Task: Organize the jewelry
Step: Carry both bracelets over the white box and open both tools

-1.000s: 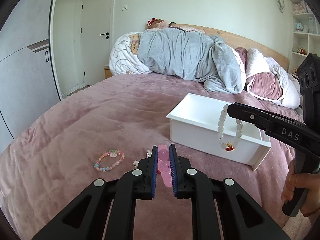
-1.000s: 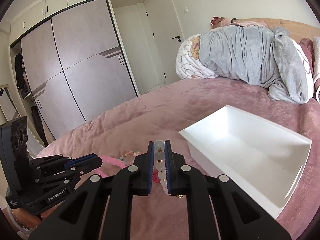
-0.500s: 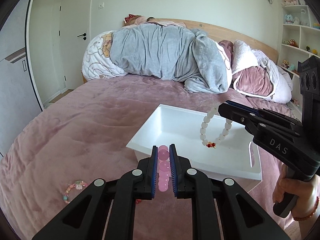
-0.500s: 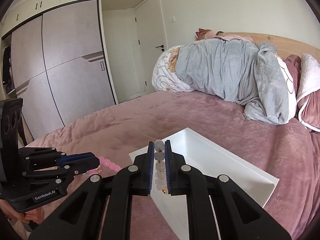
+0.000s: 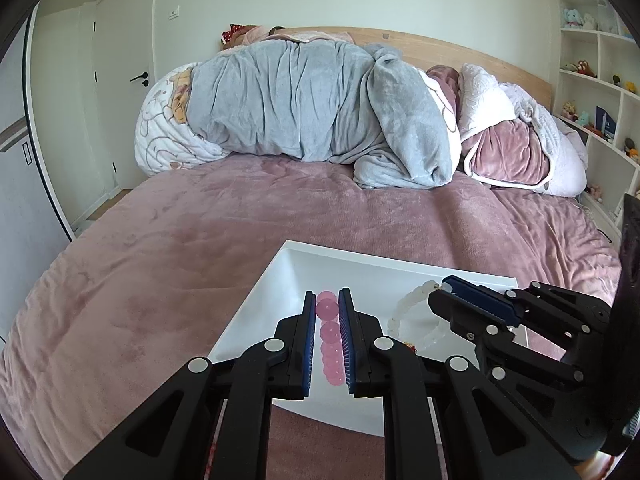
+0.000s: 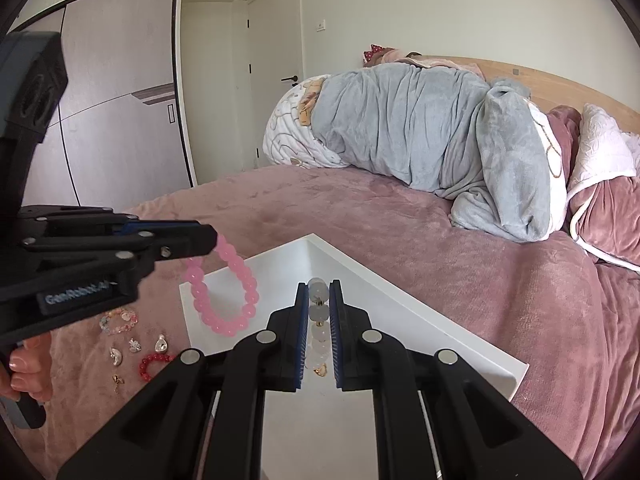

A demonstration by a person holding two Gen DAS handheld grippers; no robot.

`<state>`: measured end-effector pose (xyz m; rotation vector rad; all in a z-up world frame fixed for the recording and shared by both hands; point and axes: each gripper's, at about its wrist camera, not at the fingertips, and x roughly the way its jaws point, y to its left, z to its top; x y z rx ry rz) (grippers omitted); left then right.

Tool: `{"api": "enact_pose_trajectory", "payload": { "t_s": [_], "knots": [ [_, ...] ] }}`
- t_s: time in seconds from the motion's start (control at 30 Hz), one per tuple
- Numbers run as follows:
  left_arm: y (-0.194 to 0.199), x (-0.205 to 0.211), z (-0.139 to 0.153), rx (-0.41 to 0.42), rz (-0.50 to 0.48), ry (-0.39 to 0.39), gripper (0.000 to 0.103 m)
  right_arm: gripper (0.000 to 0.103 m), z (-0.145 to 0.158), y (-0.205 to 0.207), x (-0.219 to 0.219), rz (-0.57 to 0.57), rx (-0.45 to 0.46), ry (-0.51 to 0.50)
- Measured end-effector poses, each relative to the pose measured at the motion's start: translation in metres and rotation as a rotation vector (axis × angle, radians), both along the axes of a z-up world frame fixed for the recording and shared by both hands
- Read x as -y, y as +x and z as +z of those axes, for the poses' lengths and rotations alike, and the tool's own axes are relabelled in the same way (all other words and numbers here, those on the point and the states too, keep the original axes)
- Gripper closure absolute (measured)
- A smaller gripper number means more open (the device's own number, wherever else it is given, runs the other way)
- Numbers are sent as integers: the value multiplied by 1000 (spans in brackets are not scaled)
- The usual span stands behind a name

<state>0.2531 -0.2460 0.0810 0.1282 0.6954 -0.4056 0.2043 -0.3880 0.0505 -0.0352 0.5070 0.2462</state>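
A white open box (image 5: pixel 400 276) (image 6: pixel 360 268) rests on the mauve bedspread. My left gripper (image 5: pixel 327 300) (image 6: pixel 214 242) is shut on a pink bead bracelet (image 5: pixel 330 334) (image 6: pixel 224 288), which dangles over the box's left end. My right gripper (image 6: pixel 319 286) (image 5: pixel 440 286) is shut on a white bead bracelet (image 6: pixel 319 314) (image 5: pixel 408 308) with small gold and red charms, hanging over the inside of the box. Both grippers hover above the box, the right one to the right of the left.
On the bedspread left of the box lie a pastel bead bracelet (image 6: pixel 118 320), a red bead bracelet (image 6: pixel 154 364) and several small earrings (image 6: pixel 134 346). A hand (image 6: pixel 28 372) grips the left handle. Rolled grey and white bedding (image 5: pixel 312 104) lies along the headboard; shelves (image 5: pixel 600 80) stand on the right.
Both grippers have carried their bracelets from beside the box to over it. The left one moved right, away from the loose jewelry; the right one came lower over the box's inside.
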Motion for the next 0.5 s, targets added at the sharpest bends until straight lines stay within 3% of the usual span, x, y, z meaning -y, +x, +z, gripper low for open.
{"api": "enact_pose_trajectory", "payload": {
  "t_s": [0.43, 0.5],
  "knots": [
    [18, 3, -48, -119, 47, -44, 86, 90, 9, -5, 13, -37, 22, 17],
    [15, 3, -49, -101, 42, -44, 78, 90, 9, -6, 10, -36, 18, 0]
  ]
}}
